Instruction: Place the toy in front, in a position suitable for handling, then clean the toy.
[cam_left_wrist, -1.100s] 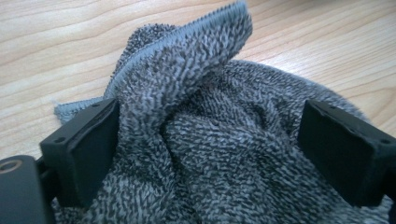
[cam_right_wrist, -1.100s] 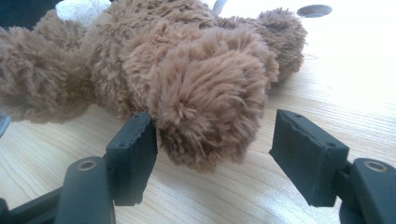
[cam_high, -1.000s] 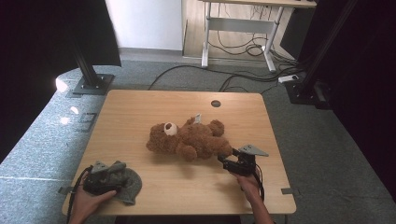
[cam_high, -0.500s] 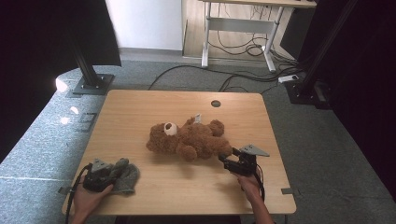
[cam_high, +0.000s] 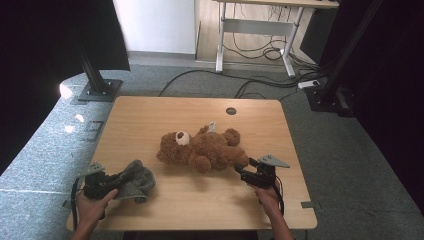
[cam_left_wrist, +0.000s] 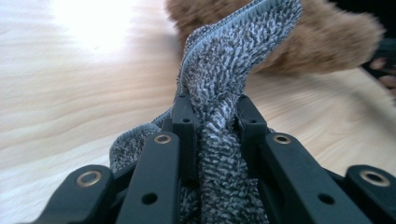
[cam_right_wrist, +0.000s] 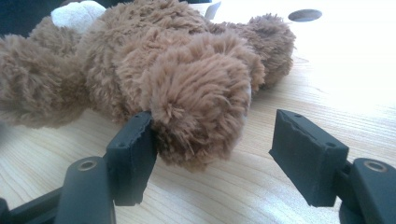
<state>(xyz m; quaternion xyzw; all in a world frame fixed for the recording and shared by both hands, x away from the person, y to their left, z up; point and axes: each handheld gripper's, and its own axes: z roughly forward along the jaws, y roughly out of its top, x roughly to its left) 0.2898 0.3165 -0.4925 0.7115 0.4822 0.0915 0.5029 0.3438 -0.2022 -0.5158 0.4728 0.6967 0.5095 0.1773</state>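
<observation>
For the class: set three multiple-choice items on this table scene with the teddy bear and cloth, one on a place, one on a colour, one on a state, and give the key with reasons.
1. Where does the teddy bear lie on the table?
A. near the middle
B. at the far left corner
C. hanging off the near edge

2. What colour is the cloth?
A. red
B. grey
C. yellow

3. How does the left gripper stand?
A. open above the bear
B. shut on nothing
C. shut on the cloth

Key:
1. A, the high view shows it lying mid-table.
2. B, its pile is grey and white-flecked.
3. C, in the left gripper view both pads press on a fold of it, after just closing.
</observation>
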